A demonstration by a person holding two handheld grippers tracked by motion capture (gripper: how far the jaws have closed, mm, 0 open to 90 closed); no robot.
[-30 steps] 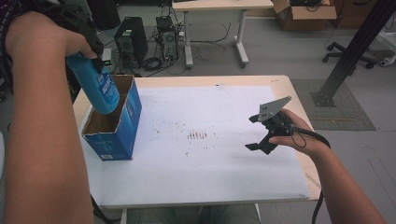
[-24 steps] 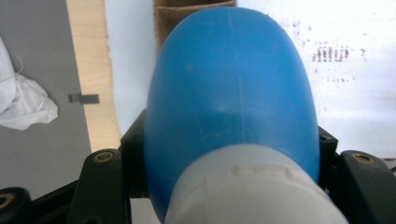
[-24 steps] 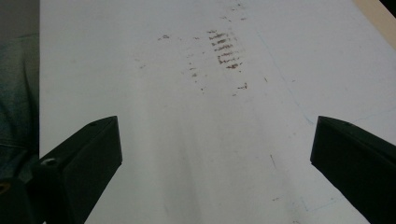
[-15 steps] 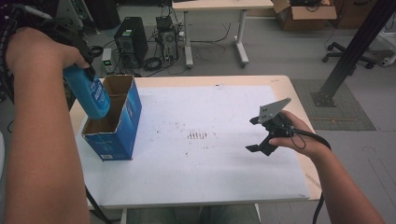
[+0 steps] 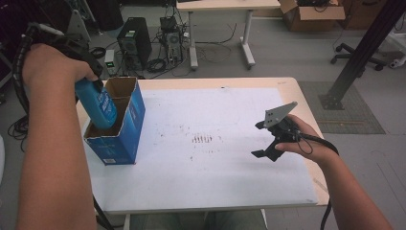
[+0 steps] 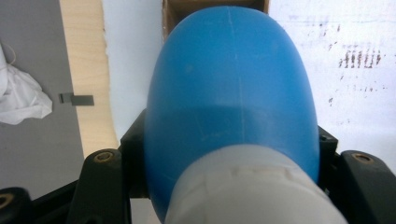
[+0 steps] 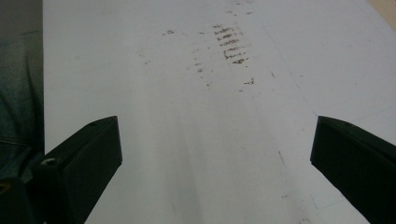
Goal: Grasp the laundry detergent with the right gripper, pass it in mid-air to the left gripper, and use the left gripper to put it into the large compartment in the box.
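Since the earlier frames we have lowered the blue bottle from above the box until its bottom end sits inside the open top, at the tabletop's left edge. Our left gripper, wrist bent down, clamps the smooth, rounded plastic bottle near its white cap. Our right gripper hovers over the stained white sheet, jaws wide apart and empty.

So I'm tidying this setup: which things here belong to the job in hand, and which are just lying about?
Part of the job:
- blue bottle, clamped in the left gripper, its lower end inside the box
- open blue cardboard box

Lying about:
- right gripper, jaws open, holding nothing
- computer tower and cables on the floor
- brown box on the floor
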